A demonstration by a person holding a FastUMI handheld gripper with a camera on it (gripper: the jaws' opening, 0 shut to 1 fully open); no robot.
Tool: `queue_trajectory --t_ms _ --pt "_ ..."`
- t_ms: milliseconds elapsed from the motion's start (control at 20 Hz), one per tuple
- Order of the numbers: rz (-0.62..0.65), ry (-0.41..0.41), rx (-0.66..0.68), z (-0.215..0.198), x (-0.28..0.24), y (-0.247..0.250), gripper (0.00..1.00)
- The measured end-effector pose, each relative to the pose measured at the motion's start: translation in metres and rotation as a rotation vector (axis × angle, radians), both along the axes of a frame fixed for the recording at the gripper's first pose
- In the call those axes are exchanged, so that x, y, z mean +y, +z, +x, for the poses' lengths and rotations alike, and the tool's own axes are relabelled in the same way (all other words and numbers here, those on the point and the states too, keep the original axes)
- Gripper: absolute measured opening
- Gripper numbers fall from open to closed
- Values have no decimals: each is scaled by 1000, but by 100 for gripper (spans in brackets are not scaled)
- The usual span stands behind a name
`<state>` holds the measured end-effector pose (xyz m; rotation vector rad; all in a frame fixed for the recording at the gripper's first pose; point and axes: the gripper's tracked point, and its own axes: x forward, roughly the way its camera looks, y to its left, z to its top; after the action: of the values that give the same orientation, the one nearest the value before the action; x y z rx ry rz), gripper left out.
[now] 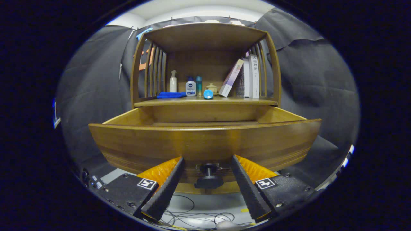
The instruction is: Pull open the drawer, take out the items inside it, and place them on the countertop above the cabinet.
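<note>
Drawer pulled out of the wooden cabinet, gripper spread around its knob.

The fingers stand wide apart, one on each side of the dark knob, touching neither it nor anything else. On the countertop beyond: a blue cloth, a white spray bottle, a white bottle with a dark blue label too small to read, a teal bottle, a blue-capped item, a small lidded pot and leaning books, one spine in Chinese characters.

Drawer front glossy varnished wood; knob matt dark; gripper pads ribbed, rough
</note>
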<state>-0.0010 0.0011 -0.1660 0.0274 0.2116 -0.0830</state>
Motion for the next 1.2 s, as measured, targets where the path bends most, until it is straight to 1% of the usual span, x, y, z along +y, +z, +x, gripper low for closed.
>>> queue_trajectory --t_ms 100,350,550,650,700,750,850,1200 --pt "-21 -2 -6 3 -1 1 97" --pt "-11 -9 7 21 0 5 97" --pt "-9 -17 8 46 1 10 97" --pt "-11 -27 -18 60 3 17 97" --pt "0 -31 3 69 4 15 97" --pt "6 -34 -19 73 5 18 97" --pt "8 -37 -11 85 5 19 97" --pt "7 -33 -19 126 1 21 97"
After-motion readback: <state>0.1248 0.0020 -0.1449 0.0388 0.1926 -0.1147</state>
